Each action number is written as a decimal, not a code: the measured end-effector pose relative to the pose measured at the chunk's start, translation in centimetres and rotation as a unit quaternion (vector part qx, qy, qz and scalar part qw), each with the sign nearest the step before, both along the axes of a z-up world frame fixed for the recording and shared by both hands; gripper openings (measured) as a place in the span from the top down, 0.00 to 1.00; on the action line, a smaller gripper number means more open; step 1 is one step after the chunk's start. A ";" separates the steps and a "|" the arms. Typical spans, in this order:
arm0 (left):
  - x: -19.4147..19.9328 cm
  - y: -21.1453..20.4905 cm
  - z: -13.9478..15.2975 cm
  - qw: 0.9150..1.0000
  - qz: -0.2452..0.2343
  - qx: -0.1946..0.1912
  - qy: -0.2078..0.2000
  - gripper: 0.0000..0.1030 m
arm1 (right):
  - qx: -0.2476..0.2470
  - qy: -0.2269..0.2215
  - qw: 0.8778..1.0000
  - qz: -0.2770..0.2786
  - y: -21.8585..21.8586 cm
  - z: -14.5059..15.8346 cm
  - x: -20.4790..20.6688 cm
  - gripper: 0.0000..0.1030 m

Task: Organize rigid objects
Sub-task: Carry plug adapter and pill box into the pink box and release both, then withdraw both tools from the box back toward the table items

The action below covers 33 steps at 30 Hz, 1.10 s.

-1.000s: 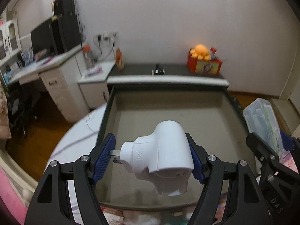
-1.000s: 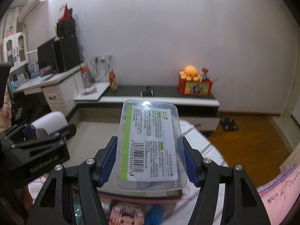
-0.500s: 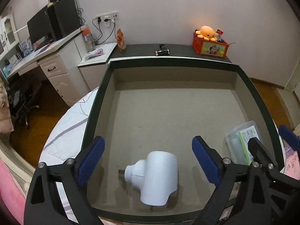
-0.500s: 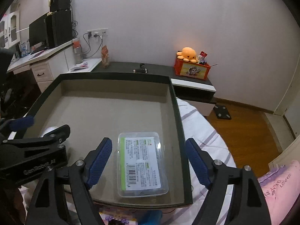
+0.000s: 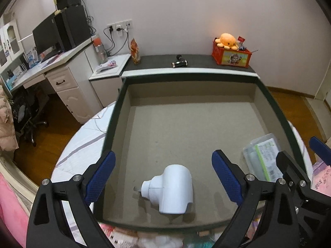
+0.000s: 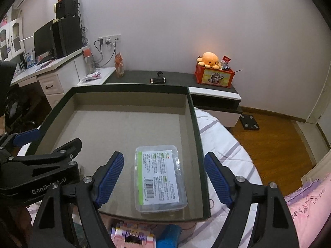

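Observation:
A white elbow-shaped plastic fitting lies on the floor of a large dark-rimmed tray near its front edge. My left gripper is open and empty, raised just above and behind the fitting. A clear plastic box with a green-and-white label lies in the tray's front right corner; it also shows in the left wrist view. My right gripper is open and empty, held over the box. The tray's rim shows in the right wrist view.
The tray rests on a round bed with a white striped sheet. Loose colourful items lie below the tray's front edge. A dark shelf with an orange toy box stands behind; a desk is at the left.
One second ago both grippers were shut on their objects above the tray. Both have since opened; the fitting and the box now lie on the tray floor, and the grippers have lifted slightly.

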<state>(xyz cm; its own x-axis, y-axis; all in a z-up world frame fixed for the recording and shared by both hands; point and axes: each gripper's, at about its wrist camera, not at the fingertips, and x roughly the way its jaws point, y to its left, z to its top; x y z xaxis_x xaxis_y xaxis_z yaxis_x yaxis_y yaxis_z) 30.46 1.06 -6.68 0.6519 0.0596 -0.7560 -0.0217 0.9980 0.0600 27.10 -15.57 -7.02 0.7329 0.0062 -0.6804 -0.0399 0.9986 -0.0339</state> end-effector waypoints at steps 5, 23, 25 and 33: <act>-3.3 -0.2 3.1 0.999 0.002 0.004 -0.040 0.07 | 0.003 -0.032 0.999 -0.011 -0.9 2.7 -3.4 0.21; -21.3 0.0 9.6 0.988 0.003 -0.001 -0.155 0.03 | -0.012 -0.157 0.987 -0.032 -2.2 10.6 -20.6 0.19; -22.8 0.1 9.7 0.987 0.006 0.003 -0.160 0.03 | -0.010 -0.161 0.986 -0.030 -2.1 10.6 -22.1 0.19; -27.0 0.0 9.8 0.984 0.010 0.010 -0.179 0.00 | -0.017 -0.176 0.984 -0.024 -1.6 10.6 -26.1 0.19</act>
<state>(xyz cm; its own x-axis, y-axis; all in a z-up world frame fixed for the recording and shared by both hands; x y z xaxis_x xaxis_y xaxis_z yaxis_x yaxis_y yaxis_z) 3.47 1.03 3.16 0.8749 0.0873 -0.4763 -0.0644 0.9958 0.0644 1.01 -17.21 3.59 0.9217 -0.0519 -0.3845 0.0271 0.9972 -0.0698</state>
